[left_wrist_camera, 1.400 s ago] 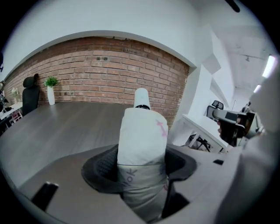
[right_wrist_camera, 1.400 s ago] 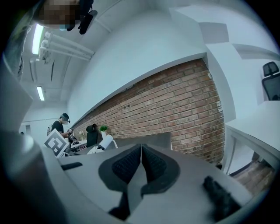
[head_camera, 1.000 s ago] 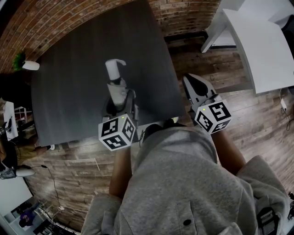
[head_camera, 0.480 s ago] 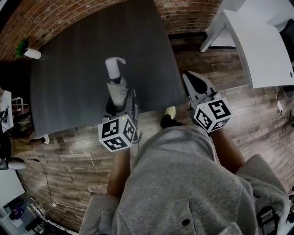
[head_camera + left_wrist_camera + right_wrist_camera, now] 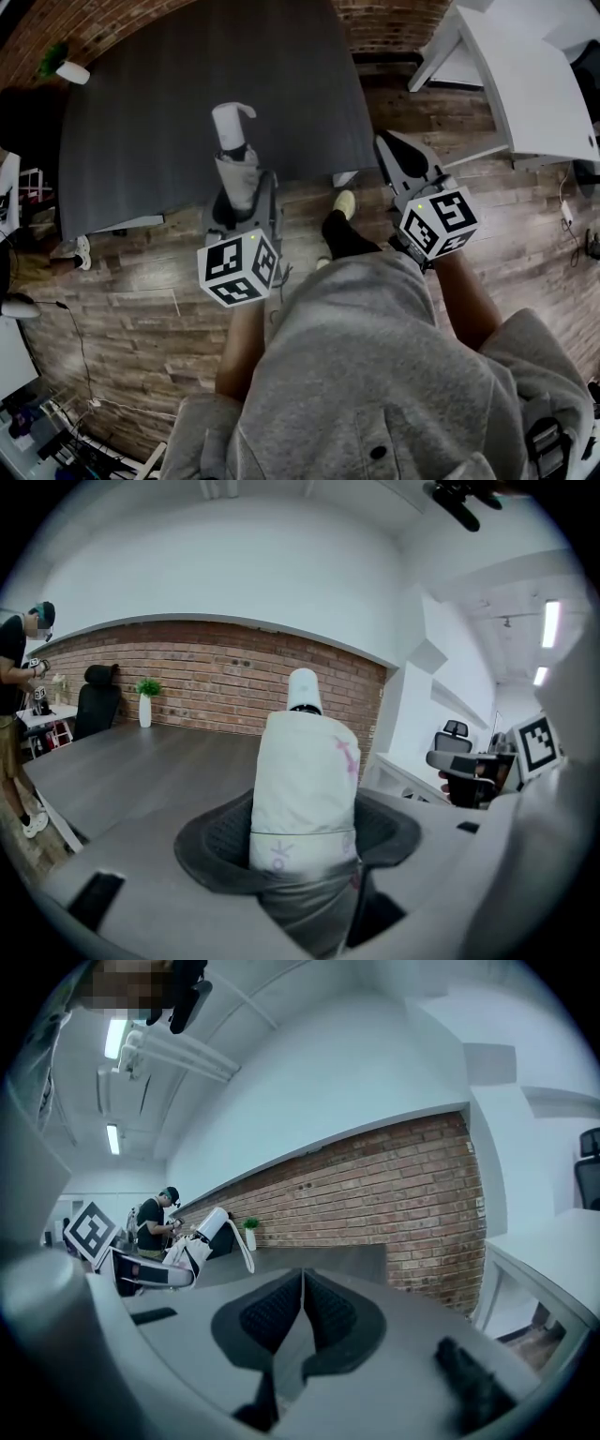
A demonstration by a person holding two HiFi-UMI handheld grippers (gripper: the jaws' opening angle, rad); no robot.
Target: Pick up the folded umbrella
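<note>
Two tools are up in front of the person in the grey hoodie (image 5: 375,375), one in each hand, and only one of them carries anything. The left tool (image 5: 241,199) is clamped on the folded umbrella (image 5: 236,169), its dark ribbed pads pressed against both sides of the pale fabric bundle, which has faint pink markings on it. The umbrella points forward and slightly up out of the jaws, with its white handle (image 5: 231,122) at the far end and a thin strap looping off it. It is held in the air near the front edge of the dark grey tabletop (image 5: 159,112), not resting on it. In the head view the bundle overlaps that edge, while the tool's body and its marker cube (image 5: 237,269) hang above the wood plank floor (image 5: 141,309). The right tool (image 5: 394,155) is off to the side, over the floor and well apart from the umbrella, with its jaws together and nothing between them. At the far corner of the tabletop stands a small green plant in a white vase (image 5: 66,67), in front of a red brick wall (image 5: 234,682). A white desk (image 5: 525,84) stands to the right. Another person in a dark shirt and cap (image 5: 19,667) stands at the tabletop's left end.
</note>
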